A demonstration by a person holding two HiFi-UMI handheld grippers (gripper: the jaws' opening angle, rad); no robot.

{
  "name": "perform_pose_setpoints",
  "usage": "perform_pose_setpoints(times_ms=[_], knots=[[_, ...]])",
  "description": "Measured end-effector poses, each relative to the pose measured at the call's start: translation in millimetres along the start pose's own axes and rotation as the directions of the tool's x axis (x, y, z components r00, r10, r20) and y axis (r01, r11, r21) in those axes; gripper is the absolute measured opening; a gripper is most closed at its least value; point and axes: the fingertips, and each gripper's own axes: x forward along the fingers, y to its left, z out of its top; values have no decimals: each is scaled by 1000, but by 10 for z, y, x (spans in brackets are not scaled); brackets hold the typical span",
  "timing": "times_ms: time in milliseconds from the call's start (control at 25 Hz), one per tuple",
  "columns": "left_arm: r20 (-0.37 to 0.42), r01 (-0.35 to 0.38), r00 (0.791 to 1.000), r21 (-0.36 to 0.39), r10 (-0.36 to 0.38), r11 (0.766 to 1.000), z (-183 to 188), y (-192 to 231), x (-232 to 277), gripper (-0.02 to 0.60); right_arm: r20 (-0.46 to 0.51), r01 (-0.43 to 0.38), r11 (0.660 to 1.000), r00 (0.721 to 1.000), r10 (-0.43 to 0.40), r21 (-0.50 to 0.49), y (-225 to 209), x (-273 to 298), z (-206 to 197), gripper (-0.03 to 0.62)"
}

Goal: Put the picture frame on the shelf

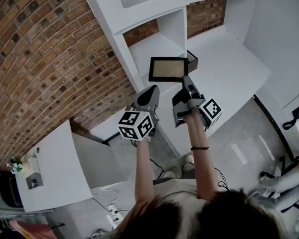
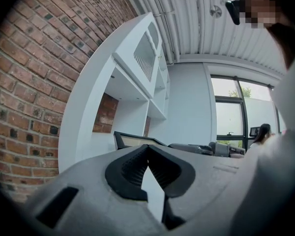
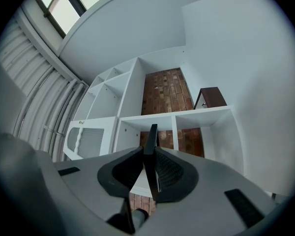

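Note:
The picture frame (image 1: 168, 69), black-rimmed with a tan inside, hangs in the air in front of the white shelf unit (image 1: 154, 44). My right gripper (image 1: 185, 80) is shut on its lower right edge. In the right gripper view the frame (image 3: 151, 134) stands edge-on between the pads of my right gripper (image 3: 148, 150). My left gripper (image 1: 152, 90) hovers just below and left of the frame, apart from it, jaws shut on nothing. In the left gripper view my left gripper (image 2: 147, 147) points past the frame (image 2: 132, 139) toward the shelf.
A dark brown box (image 1: 192, 59) stands on the shelf board right behind the frame, and the box (image 3: 211, 97) also shows in the right gripper view. Brick wall (image 1: 45, 59) backs the shelves. A white table (image 1: 55, 168) lies lower left. A person (image 1: 289, 180) sits at the far right.

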Motion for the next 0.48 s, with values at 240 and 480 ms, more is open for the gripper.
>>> perform_pose_setpoints(times_ms=[240,480], knots=[[-1,-54,999,-6,54,999,-46,67,204,11,-47,21,1000,999,-21,8,-117,217,138,71],[16,-112,994,-6,113,994,-15,128,329,11,-105,14,999,994,-11,32,-174,437,188,71]])
